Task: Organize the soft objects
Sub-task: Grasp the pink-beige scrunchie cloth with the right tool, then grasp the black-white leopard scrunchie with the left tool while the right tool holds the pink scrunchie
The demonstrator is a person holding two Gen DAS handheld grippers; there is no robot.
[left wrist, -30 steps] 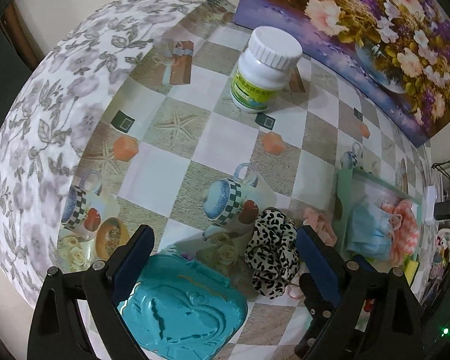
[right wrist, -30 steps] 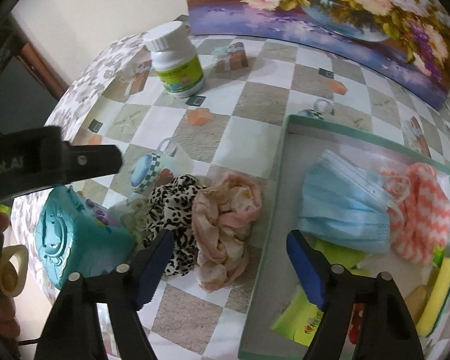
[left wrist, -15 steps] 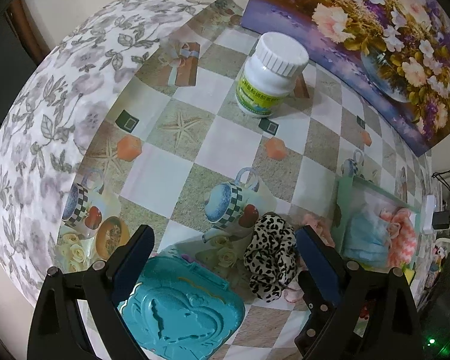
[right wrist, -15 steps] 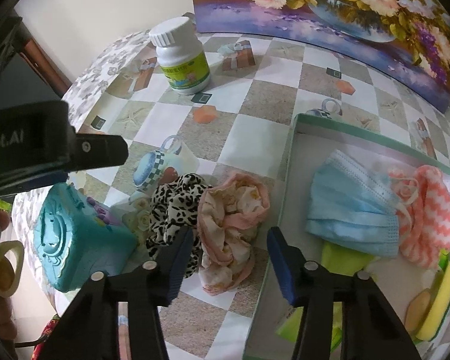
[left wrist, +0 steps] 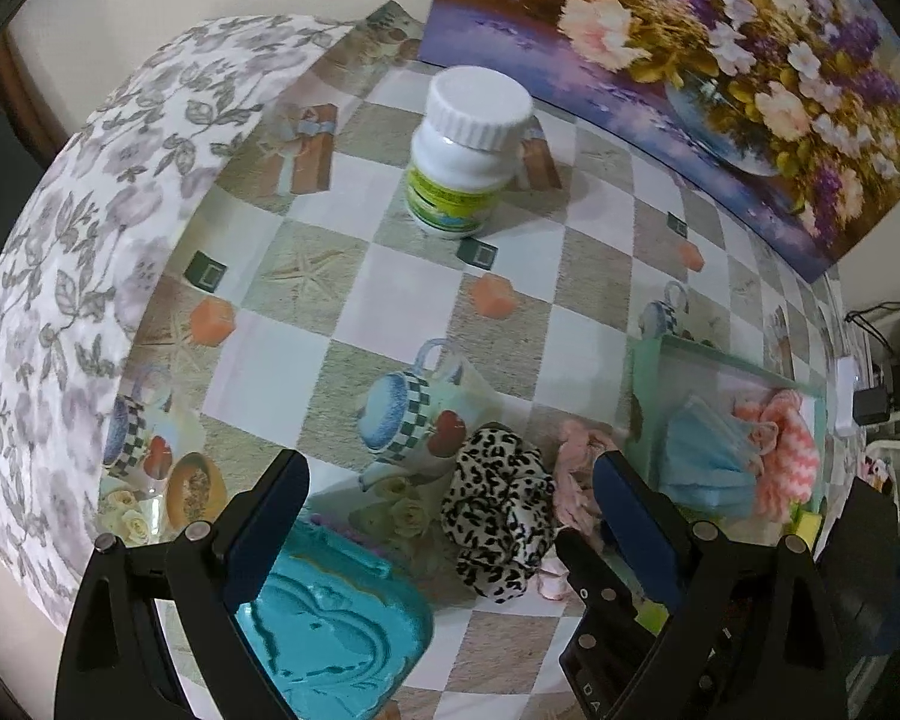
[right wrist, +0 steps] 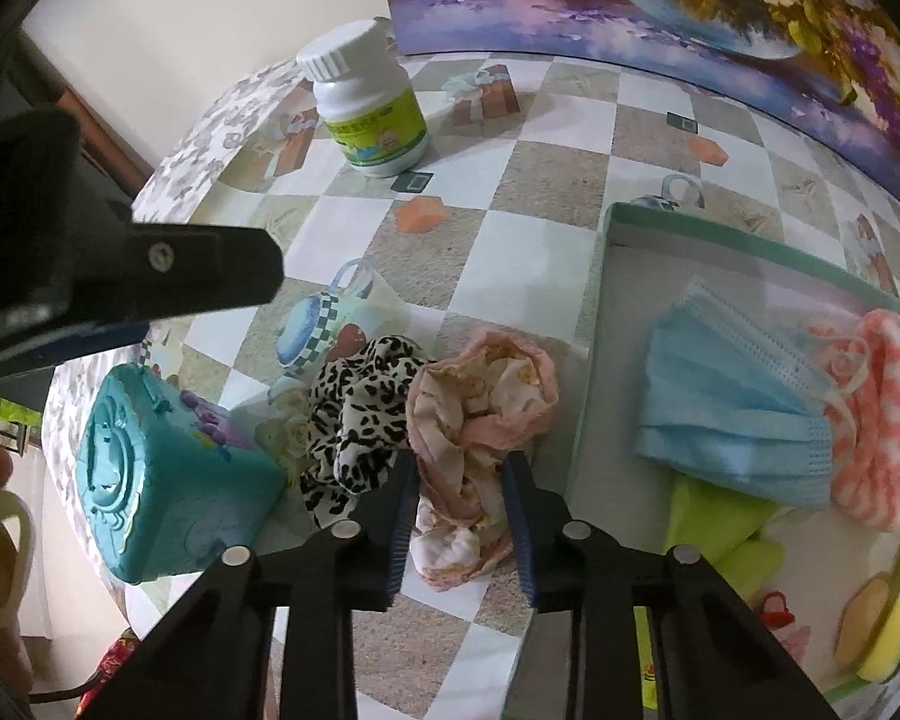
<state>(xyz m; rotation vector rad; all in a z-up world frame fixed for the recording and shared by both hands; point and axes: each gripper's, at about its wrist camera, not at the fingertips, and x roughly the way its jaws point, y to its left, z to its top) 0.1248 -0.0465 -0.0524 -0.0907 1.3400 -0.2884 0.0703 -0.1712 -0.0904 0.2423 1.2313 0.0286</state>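
A pink floral scrunchie (right wrist: 480, 396) lies on the checked tablecloth beside a leopard-print scrunchie (right wrist: 360, 414). My right gripper (right wrist: 459, 480) points down over the pink scrunchie's near end. Its jaws are closing, and both blue pads touch the cloth between them. My left gripper (left wrist: 450, 474) hangs open above the leopard-print scrunchie (left wrist: 498, 516) and a teal box (left wrist: 330, 642), holding nothing. To the right, a green tray (right wrist: 606, 222) holds a blue face mask (right wrist: 726, 396) and a pink-and-white knitted cloth (right wrist: 882, 396).
A white pill bottle (right wrist: 372, 114) stands at the back of the table, in front of a flower painting (right wrist: 690, 0) leaning on the wall. The teal box (right wrist: 150, 480) sits at the table's left front edge. The tray also holds a lime cloth (right wrist: 714, 516) and a yellow sponge (right wrist: 894, 618).
The right gripper's jaws have narrowed from wide apart to touching the pink scrunchie on both sides. The left gripper has stayed open and almost still.
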